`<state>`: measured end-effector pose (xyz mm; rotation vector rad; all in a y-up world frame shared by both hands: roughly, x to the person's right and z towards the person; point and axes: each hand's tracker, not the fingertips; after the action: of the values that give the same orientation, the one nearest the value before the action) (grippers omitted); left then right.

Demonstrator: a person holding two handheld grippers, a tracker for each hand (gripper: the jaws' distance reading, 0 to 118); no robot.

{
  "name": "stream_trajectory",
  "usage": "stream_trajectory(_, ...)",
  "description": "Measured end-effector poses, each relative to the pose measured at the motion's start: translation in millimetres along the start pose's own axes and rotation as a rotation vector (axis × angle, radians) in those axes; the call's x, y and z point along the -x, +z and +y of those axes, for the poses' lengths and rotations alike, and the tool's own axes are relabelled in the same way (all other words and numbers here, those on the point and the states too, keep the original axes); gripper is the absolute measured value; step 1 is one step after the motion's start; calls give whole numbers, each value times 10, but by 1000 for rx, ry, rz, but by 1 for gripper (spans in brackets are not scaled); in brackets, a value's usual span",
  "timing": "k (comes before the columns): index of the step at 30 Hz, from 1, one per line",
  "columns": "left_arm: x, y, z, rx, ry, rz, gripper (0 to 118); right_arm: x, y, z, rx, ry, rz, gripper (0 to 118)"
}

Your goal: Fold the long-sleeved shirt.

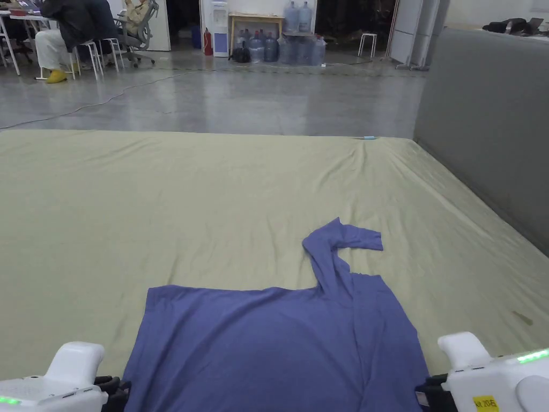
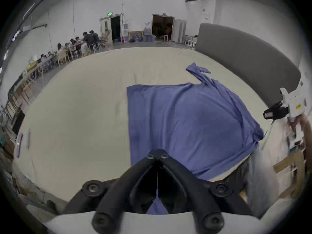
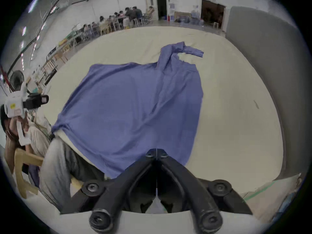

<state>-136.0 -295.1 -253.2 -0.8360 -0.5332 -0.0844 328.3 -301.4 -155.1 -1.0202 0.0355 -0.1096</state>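
Item: blue-violet long-sleeved cotton shirt (image 1: 268, 343), laid mostly flat in the lower centre of the head view, on the pale olive-green cloth-covered bench (image 1: 161, 214). Body spread as a broad panel with a straight upper edge; soft creases down its right side. One sleeve (image 1: 335, 247) rises from the upper right corner of the body and bends over to the right at its tip, lying on the cloth. The near hem reaches the bottom edge of the frame.

Left claw (image 2: 157, 156): white housing, black jaws, lower left corner of the head view. In the left gripper view the jaws meet at the tips over the shirt's near edge, and blue fabric shows between them low in the frame; whether both jaws pinch it cannot be told.

Right claw (image 3: 157, 154): white housing with green light, lower right corner of the head view. Jaws drawn together at the tips, above the shirt's near right corner; grip on the fabric cannot be told.

Surroundings: grey padded partition (image 1: 482, 134) along the right edge of the bench; polished grey floor (image 1: 241, 96) beyond; stacked water bottles (image 1: 289, 43) top centre; seated people (image 1: 69, 27) at tables, upper left.
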Motion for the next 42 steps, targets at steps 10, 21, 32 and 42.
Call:
stream_trajectory(10, 280, -913, 817, -50, 20, -6, 0, -553, -952, 2325, -125, -118, -74, 0)
stream_trajectory(21, 575, -1967, 1372, -25, 18, 70, 0, -998, -3046, 4063, -32, -304, -183, 88)
stream_trajectory(32, 611, -2029, 1503, -20, 89, 58, 0, -787, -2841, 3906, -35, -226, -245, 0)
stream_trajectory(42, 533, -1073, 1121, -47, 5, 49, 0, -28, -431, 2355, -263, -125, 7, 0)
